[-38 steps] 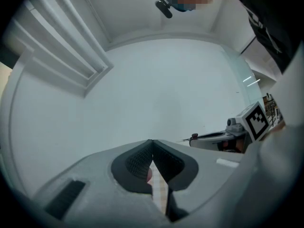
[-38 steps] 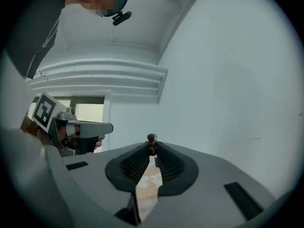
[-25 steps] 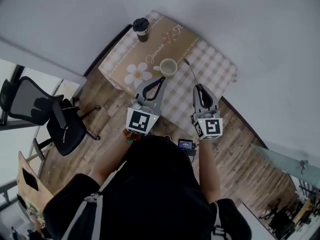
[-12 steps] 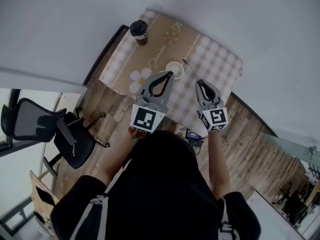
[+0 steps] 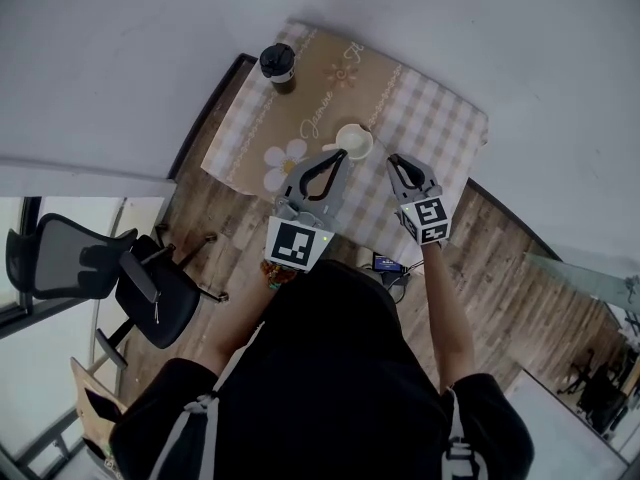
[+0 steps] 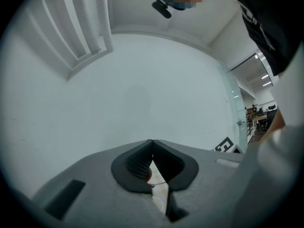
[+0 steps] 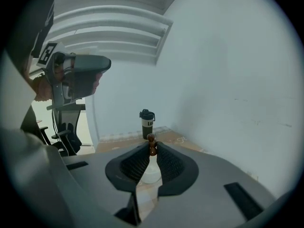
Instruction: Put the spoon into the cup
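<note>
A cream cup [image 5: 355, 140] stands mid-table on the checked cloth. My right gripper [image 5: 393, 160] sits just right of the cup and is shut on the spoon. In the right gripper view the spoon's brown knobbed end [image 7: 151, 143] pokes up between the closed tips [image 7: 152, 148], and the cup [image 7: 151, 171] shows pale through the gap below. The rest of the spoon is hidden. My left gripper [image 5: 336, 152] is at the cup's near-left side by the handle. Its jaws meet at the tip [image 6: 152, 141] with nothing seen between them.
A dark lidded tumbler [image 5: 278, 63] stands at the table's far left corner, also seen ahead in the right gripper view [image 7: 147, 123]. The checked tablecloth [image 5: 440, 128] hangs over the table edges. A black office chair [image 5: 110, 268] is on the wooden floor to the left. A white wall lies beyond the table.
My right gripper has moved in toward the cup with the spoon, whose thin shaft no longer shows beside the cup. The left gripper has closed in on the cup's handle side.
</note>
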`<state>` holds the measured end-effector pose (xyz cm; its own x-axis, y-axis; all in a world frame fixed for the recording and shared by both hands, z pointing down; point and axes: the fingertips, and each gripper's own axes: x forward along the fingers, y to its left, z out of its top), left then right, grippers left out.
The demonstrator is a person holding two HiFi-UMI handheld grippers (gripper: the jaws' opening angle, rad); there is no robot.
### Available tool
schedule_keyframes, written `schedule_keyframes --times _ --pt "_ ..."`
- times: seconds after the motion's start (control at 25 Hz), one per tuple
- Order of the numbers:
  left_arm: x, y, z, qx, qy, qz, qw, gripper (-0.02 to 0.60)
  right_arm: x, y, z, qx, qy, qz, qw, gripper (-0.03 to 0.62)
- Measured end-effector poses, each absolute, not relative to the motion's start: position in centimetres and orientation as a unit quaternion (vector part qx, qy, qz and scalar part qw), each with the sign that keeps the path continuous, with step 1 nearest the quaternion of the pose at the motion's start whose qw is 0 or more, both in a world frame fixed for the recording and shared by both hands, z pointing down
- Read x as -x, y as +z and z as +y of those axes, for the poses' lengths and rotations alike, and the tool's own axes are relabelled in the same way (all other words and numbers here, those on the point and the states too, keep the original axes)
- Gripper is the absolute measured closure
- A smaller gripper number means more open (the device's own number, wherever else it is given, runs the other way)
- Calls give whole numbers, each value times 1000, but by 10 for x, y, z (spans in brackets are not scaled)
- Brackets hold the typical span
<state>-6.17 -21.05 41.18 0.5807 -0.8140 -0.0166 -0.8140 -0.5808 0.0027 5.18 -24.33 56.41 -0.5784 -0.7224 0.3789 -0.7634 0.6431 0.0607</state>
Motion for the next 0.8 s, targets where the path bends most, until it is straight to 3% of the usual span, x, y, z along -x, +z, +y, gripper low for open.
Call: schedule_keyframes --times 0.8 --pt "90 424 -211 880 7 474 -12 566 -27 659 -259 -379 129 -863 309 548"
